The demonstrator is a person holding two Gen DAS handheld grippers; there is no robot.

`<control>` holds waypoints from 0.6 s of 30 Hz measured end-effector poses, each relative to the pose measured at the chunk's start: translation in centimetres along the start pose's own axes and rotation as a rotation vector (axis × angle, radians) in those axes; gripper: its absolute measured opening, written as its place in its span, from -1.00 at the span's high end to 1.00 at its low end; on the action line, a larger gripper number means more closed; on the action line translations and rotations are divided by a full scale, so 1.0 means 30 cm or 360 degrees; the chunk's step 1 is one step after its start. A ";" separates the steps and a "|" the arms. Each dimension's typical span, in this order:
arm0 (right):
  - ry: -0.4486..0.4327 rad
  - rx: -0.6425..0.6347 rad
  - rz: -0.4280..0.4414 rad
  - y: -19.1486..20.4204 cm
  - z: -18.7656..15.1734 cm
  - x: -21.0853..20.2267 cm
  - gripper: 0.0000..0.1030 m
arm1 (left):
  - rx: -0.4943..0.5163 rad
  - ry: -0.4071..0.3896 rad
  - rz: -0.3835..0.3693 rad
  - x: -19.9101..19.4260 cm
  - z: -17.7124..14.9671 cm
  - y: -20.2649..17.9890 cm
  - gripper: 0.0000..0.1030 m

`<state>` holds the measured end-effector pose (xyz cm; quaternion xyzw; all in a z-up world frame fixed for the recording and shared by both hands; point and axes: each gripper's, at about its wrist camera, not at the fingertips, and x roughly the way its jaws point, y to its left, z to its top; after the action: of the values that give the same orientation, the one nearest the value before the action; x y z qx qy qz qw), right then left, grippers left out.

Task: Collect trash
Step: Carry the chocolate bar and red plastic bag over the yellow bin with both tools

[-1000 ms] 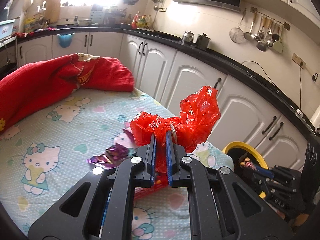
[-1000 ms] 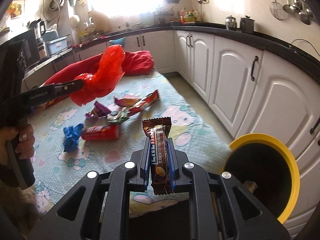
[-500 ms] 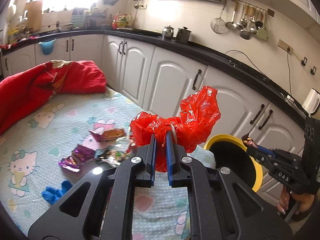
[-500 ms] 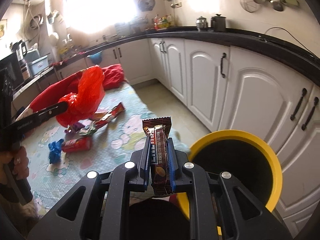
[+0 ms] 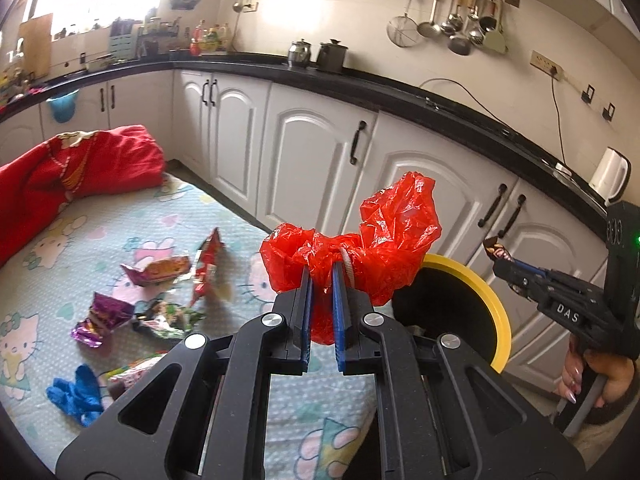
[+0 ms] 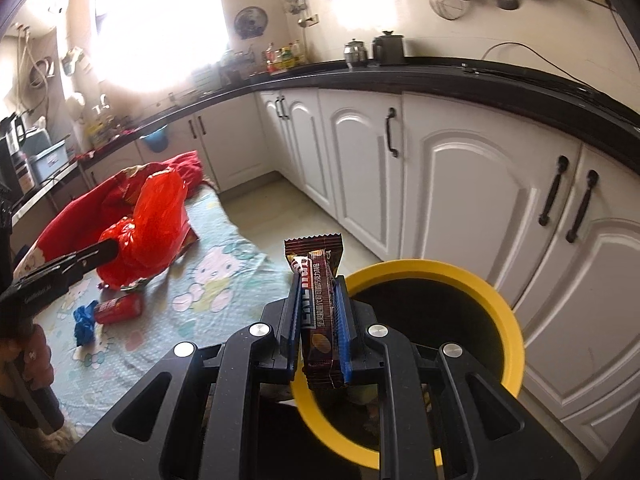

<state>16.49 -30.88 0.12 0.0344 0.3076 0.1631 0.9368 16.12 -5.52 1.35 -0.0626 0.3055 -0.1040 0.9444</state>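
Observation:
My left gripper (image 5: pixel 321 270) is shut on a crumpled red plastic bag (image 5: pixel 384 236) and holds it in the air, near the left rim of the yellow-rimmed black bin (image 5: pixel 480 292). My right gripper (image 6: pixel 318 284) is shut on a brown snack bar wrapper (image 6: pixel 318 300), upright, over the near left rim of the bin (image 6: pixel 508 320). The right gripper also shows in the left wrist view (image 5: pixel 506 266), above the bin's right side. The left gripper with the bag shows in the right wrist view (image 6: pixel 114 246).
On the Hello Kitty sheet (image 5: pixel 52 264) lie several wrappers (image 5: pixel 160 272), a purple wrapper (image 5: pixel 100 316), a blue glove (image 5: pixel 76 394) and a red can (image 6: pixel 120 308). A red blanket (image 5: pixel 60 176) lies at the far end. White cabinets (image 5: pixel 312 152) run behind the bin.
Both grippers have swung right toward the bin, each still holding its item. The right gripper is now over the bin's rim; the left one has come closer to the bin.

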 end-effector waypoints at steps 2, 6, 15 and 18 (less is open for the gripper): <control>-0.0004 0.0008 -0.0018 -0.020 0.000 -0.003 0.71 | 0.0021 0.0012 -0.0014 0.016 -0.004 -0.024 0.91; -0.0009 0.0055 -0.0063 -0.079 -0.005 -0.007 0.71 | 0.0061 0.0034 -0.0044 0.047 -0.011 -0.072 0.91; 0.0015 0.0175 -0.0147 -0.199 -0.029 -0.001 0.71 | 0.0163 0.0108 -0.0116 0.134 -0.038 -0.193 0.91; 0.0031 0.0212 -0.0170 -0.232 -0.042 0.006 0.71 | 0.0197 0.0136 -0.0137 0.163 -0.051 -0.235 0.91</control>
<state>17.88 -37.45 -2.14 0.0784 0.3281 0.0924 0.9368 17.97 -13.58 -1.38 -0.0129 0.3355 -0.1659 0.9272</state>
